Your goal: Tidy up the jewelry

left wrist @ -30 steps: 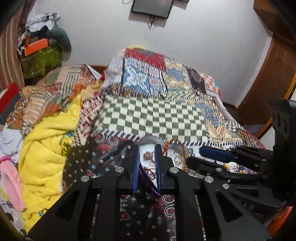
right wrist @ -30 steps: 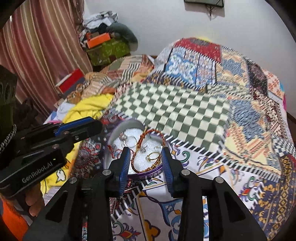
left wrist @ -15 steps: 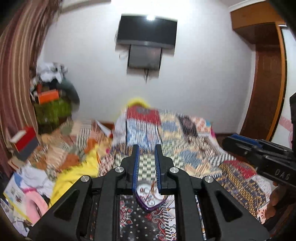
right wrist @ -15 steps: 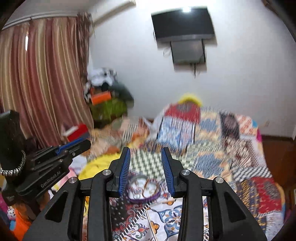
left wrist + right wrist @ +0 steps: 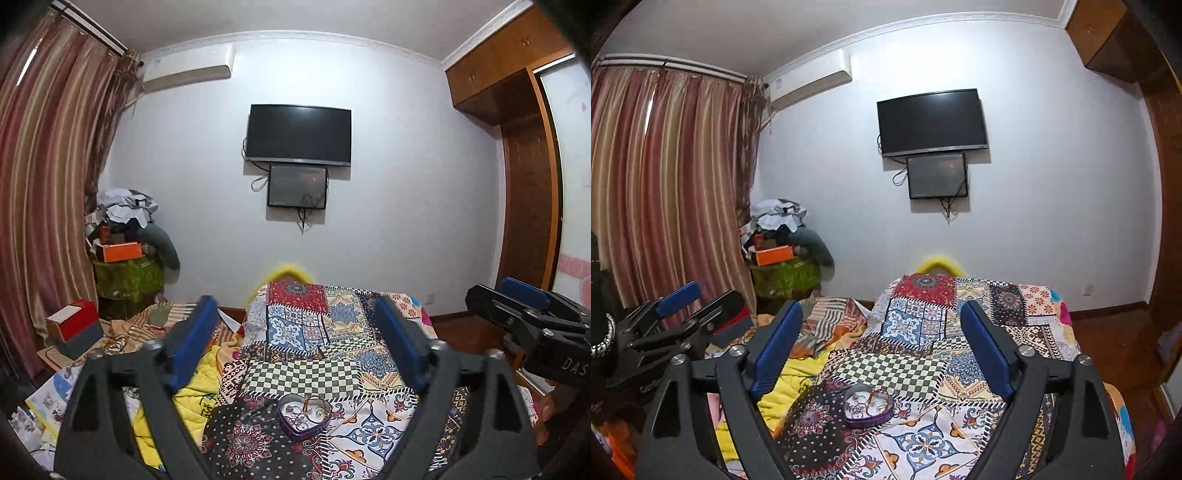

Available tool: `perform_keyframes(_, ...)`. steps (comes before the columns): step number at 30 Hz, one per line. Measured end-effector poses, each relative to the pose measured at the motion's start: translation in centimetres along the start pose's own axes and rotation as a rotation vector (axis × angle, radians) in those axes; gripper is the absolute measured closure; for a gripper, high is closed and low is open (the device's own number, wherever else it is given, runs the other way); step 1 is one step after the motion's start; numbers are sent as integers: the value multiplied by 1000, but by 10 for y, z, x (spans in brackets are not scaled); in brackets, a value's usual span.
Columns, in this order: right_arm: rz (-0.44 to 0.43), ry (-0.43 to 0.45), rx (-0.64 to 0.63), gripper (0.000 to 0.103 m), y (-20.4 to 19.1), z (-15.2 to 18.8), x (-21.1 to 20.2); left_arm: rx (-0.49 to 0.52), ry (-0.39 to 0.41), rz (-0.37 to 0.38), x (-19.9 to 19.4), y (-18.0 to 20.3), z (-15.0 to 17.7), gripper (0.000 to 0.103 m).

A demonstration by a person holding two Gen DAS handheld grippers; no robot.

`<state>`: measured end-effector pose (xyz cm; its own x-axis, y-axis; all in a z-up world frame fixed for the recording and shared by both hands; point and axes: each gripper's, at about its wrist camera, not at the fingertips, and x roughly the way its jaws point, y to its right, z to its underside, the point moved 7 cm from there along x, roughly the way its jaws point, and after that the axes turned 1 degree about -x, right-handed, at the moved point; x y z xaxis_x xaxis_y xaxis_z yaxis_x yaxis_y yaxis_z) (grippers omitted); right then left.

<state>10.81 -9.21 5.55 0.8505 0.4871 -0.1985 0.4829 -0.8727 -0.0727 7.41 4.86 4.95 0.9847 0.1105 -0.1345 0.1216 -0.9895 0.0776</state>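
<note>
A purple heart-shaped jewelry box (image 5: 303, 421) lies open on the patterned bedspread, with rings and a reddish bracelet (image 5: 315, 405) inside. It also shows in the right wrist view (image 5: 868, 404). My left gripper (image 5: 295, 347) is wide open and empty, held well above and back from the box. My right gripper (image 5: 882, 347) is wide open and empty too, likewise raised away from the box. Each gripper appears at the edge of the other's view: the right one (image 5: 524, 314) and the left one (image 5: 687, 306).
The bed carries a patchwork quilt (image 5: 314, 325) and a yellow blanket (image 5: 192, 398) on the left. A cluttered pile with an orange box (image 5: 122, 251) stands by the striped curtain (image 5: 48, 184). A TV (image 5: 298, 134) hangs on the far wall; a wooden wardrobe (image 5: 517, 147) is right.
Both grippers have pulled up and back from the jewelry box and opened wide. The box, which was close between the fingers, is now small and low in both views.
</note>
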Motion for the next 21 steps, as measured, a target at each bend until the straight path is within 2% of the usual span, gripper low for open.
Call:
perform_keyframes(2,10,-6,5,11,2,1,3,-7,8,-7,-3,-3,0,6)
perform_keyframes(5,33,-6,12,0,4,4,1,-20,13,-25,-10,-7,0,2)
perform_keyframes(21,32,-23,13,0,4,13,-11,-22,-3,-47,-11,-12,8,2)
